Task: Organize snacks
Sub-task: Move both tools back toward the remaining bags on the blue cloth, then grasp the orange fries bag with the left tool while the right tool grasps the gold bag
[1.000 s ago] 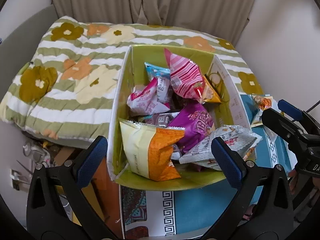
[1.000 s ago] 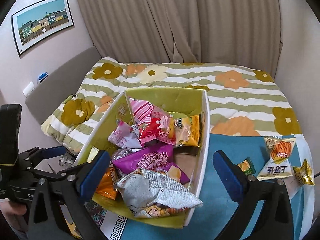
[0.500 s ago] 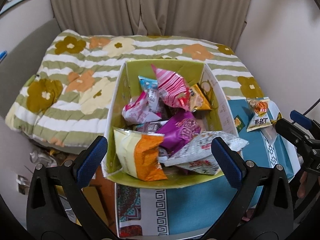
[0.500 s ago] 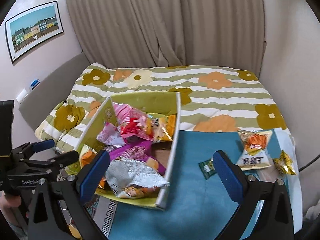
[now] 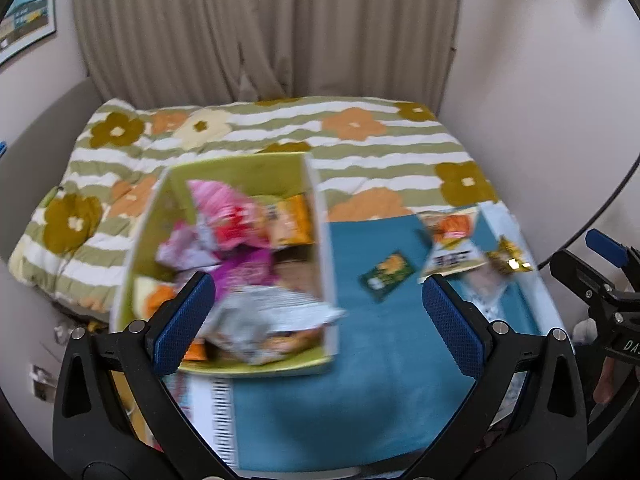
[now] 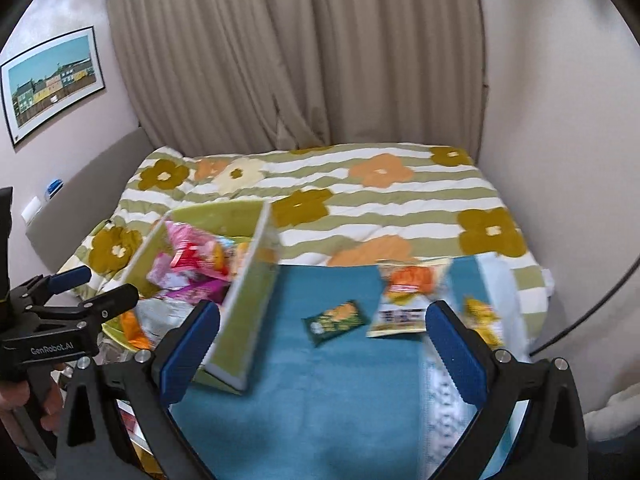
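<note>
Hunting loose snacks: both my jaws gape wide and empty, the green packet (image 6: pixel 335 321) lies just ahead between my right jaws, wanting a grab, then the box (image 6: pixel 244 304).

Bare blue table (image 6: pixel 352 392) fills the lower centre of the right wrist view, open for a gripper to pass. A tall green box (image 6: pixel 248 304), heaped with snacks, blocks the left. Three loose packets, green (image 6: pixel 335 321), orange-white (image 6: pixel 406 300) and gold (image 6: pixel 482 318), dot the centre right.
</note>
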A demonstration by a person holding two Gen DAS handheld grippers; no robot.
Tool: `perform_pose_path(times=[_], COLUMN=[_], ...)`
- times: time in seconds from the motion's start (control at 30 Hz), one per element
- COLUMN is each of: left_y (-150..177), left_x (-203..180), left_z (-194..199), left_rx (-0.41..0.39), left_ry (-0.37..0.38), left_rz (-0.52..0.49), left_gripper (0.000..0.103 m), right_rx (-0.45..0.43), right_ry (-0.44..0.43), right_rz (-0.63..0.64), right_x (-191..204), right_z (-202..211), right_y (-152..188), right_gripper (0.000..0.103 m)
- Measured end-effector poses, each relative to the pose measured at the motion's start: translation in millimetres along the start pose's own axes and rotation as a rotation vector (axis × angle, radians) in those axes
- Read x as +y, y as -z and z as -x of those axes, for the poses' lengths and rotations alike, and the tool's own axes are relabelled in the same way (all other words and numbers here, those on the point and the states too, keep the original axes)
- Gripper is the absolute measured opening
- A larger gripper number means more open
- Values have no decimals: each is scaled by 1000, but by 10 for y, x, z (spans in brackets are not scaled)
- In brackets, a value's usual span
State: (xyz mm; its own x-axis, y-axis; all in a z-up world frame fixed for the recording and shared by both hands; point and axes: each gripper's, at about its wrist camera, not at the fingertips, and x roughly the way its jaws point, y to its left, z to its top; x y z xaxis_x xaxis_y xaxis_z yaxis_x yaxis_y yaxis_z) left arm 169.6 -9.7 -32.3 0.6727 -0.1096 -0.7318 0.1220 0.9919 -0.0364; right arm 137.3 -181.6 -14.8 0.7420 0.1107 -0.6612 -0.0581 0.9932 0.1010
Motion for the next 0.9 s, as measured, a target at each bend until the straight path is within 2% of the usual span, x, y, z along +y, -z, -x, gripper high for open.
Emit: perform_pose_path(times=[0.23,0.37,0.6,0.9], left_y=[-35,-46,-154,-201], left_x=[-827,-1128,-1443,-1671], left_z=[-224,-481,-1156,-2270], left_rx=[10,48,140,299], left_ry=[42,72,115,174], left_rz=[1,8,-10,-35], left_gripper=[102,102,102,102], right_rx=[-7,5,84,212], right_ry=[49,74,73,113], right_rz=[-40,-58,-163,-245], right_x=[-817,-1165,-1596,-1757], right_z=[168,134,-248,-1022], right_y=[50,96,203,350], right_gripper=[103,103,103,103])
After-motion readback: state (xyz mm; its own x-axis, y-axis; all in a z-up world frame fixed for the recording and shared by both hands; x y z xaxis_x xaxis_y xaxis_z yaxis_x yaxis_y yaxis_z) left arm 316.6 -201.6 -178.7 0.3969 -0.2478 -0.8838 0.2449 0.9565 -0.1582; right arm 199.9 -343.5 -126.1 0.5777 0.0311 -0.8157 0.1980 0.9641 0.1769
